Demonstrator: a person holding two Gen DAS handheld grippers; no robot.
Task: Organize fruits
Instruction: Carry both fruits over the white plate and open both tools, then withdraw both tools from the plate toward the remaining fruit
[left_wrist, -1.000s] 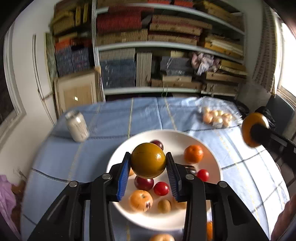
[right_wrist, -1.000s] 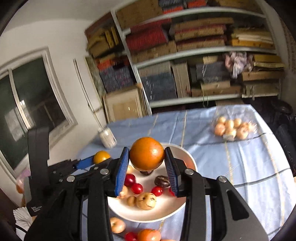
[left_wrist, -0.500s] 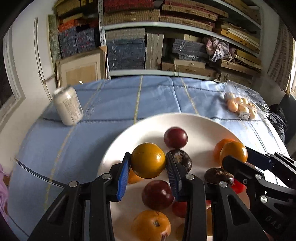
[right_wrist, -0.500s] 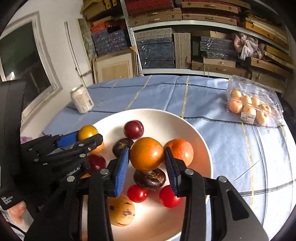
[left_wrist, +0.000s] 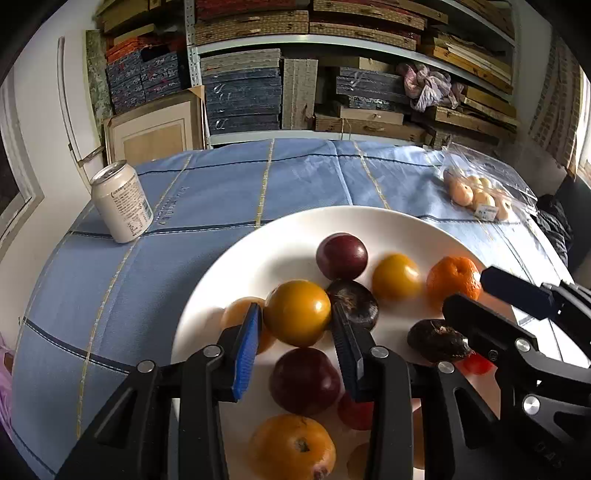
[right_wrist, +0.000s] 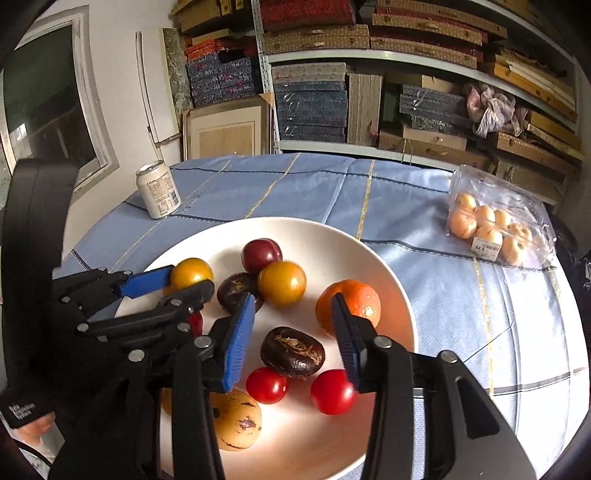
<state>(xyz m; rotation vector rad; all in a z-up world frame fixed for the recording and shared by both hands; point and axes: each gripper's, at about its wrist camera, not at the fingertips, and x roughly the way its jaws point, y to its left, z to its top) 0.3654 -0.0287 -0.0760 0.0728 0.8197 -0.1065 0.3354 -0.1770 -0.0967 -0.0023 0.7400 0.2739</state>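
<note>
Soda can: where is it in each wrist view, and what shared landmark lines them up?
Left wrist: soda can stands at far left on the blue tablecloth.
Right wrist: the can stands upper left, beyond the plate.
Shared landmark: white plate of fruit.

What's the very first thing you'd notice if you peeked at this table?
A big white plate heaped with colourful fruit sits in the middle of the blue tablecloth. The left gripper has a yellow-orange fruit between its blue pads over the plate's left side, while the right gripper hangs open above a wrinkly dark fruit.
</note>
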